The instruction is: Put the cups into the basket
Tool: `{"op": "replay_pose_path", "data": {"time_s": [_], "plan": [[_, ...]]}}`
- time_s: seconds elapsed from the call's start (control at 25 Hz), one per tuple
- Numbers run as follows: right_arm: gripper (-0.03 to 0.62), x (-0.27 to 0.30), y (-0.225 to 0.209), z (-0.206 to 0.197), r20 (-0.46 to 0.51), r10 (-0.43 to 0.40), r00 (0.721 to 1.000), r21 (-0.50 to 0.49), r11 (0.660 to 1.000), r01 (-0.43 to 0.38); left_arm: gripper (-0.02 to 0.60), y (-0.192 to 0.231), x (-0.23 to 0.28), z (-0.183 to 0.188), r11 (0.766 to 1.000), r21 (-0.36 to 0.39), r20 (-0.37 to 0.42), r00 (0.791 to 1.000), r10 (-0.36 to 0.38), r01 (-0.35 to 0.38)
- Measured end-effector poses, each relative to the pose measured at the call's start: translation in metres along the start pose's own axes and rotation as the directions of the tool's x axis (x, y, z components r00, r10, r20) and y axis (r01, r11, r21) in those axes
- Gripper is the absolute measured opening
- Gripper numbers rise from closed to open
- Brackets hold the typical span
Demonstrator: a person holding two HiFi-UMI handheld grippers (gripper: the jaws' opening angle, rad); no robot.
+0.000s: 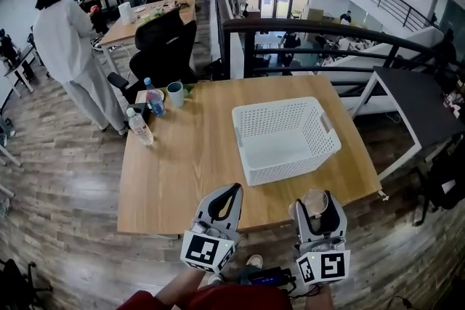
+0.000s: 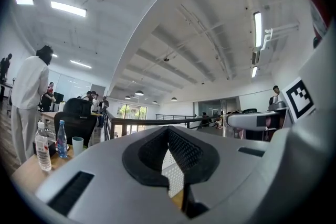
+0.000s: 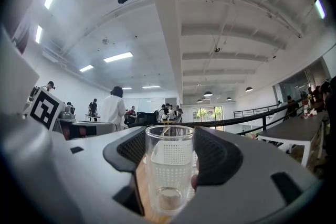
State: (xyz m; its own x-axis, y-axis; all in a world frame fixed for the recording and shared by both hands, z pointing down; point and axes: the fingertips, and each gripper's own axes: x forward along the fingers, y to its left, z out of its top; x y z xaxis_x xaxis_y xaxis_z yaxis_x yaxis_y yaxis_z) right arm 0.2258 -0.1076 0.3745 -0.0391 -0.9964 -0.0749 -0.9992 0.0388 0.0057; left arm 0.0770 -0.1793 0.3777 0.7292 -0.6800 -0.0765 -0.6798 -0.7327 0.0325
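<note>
An open office with a wood-plank floor lies around a wooden table (image 1: pixel 182 163), and a dark railing runs behind the table's far edge.

The right hand-held gripper (image 1: pixel 317 200) hangs over the near edge of the table, toward the near right corner. Its jaws are clamped on a clear glass cup (image 3: pixel 169 165), one black pad on each side of the glass, and the cup stands upright between them.

The left hand-held gripper (image 1: pixel 234 190) sits just beside it, also at the near edge. Its jaws look to be together at the tips, though the angle makes this hard to be sure of. Nothing is held between them.

Just beyond both grippers a white perforated basket (image 1: pixel 285 138) rests on the right half of the table, close to the right edge.

Well apart from it, near the far left corner, stands a pale green cup (image 1: pixel 175 94). A blue-labelled water bottle (image 1: pixel 154 99) stands just beside that cup, and a second clear bottle (image 1: pixel 139 127) stands further along the left edge.

Past that corner are a black office chair (image 1: pixel 163 47) and a person in white (image 1: pixel 69 47) standing on the floor.
</note>
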Motion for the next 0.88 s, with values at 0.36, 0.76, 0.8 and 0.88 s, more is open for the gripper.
{"op": "replay_pose_path", "data": {"time_s": [0.36,0.76,0.8,0.88], "plan": [[0.278,0.025,-0.044,-0.001,0.003,0.071,0.997,0.021,0.997,-0.071,0.006,-0.006,0.043,0.001,0.998,0.029,-0.013,0.998,0.062,-0.062],[0.278,0.068,-0.051,0.0,0.002,0.118,0.993,0.009,0.993,-0.118,0.006,0.013,0.07,-0.003,0.995,0.023,-0.009,0.996,0.092,-0.092],[0.278,0.073,-0.05,0.0,0.001,0.118,0.993,0.005,0.993,-0.118,0.006,0.016,0.074,-0.004,0.996,0.022,-0.009,0.996,0.089,-0.089],[0.278,0.083,-0.047,0.001,-0.002,0.121,0.993,-0.001,0.993,-0.121,0.006,0.023,0.08,-0.004,0.996,0.014,-0.007,0.997,0.083,-0.083]]}}
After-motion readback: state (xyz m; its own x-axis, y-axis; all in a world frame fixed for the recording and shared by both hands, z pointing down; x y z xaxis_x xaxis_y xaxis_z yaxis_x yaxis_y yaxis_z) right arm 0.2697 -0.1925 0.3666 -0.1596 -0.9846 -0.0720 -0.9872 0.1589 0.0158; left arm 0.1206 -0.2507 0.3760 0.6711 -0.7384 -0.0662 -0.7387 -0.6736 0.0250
